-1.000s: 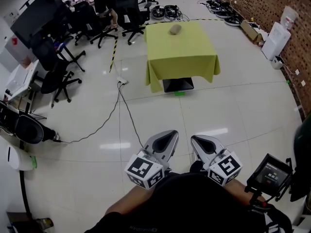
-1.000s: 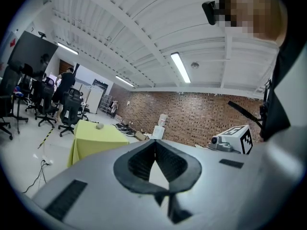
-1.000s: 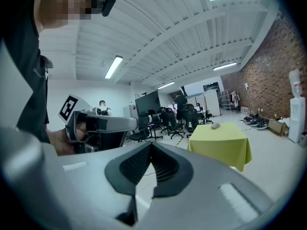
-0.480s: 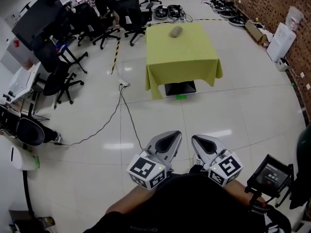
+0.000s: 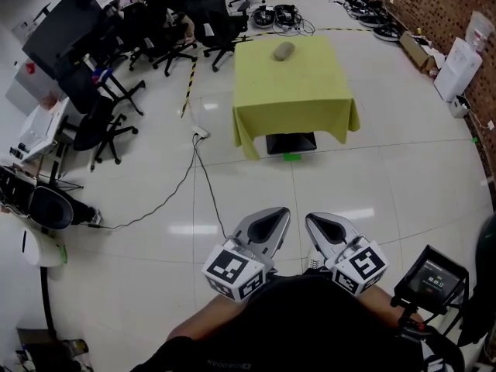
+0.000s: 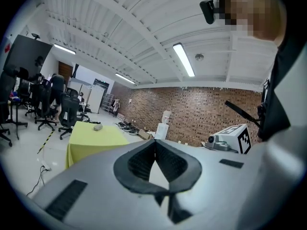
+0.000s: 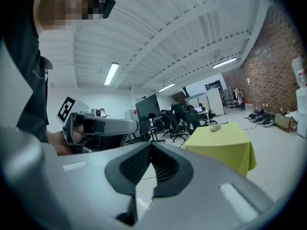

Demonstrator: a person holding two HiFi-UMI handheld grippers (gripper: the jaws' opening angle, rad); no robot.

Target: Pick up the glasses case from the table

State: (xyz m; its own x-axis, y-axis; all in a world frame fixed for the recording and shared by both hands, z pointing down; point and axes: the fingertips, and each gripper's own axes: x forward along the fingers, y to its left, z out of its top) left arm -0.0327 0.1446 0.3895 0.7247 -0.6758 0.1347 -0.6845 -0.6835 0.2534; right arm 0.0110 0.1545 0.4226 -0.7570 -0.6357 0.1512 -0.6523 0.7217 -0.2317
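Head view: only bare glossy white tile floor [image 5: 372, 177] lies btwn the person and the square table [image 5: 294, 99] under a yellow-green cloth at 12 o'clock, well apart. A thin black cable [image 5: 203, 178] snakes across the floor at 11. Black office chairs [image 5: 101, 122] crowd 10–11, and a red-brick wall [image 5: 434, 2] runs at 1–2. A small grey oval glasses case [image 5: 284, 50] lies alone on the cloth's far half, long axis approx 7-to-1 o'clock. Left gripper [image 5: 271, 212] and right gripper [image 5: 316, 218], grey plastic w/ black ribbed pads, sit side by side at 6, pointing to 12. Both are clenched tip to tip on nothing. Gripper views add white ceiling beams and strip lights [image 6: 183, 59], which head view lacks. Left gripper view catches the right's marker cube [image 6: 238, 138] at 3 o'clock. Right gripper view catches the left one held in a hand [image 7: 60, 140] at 9.
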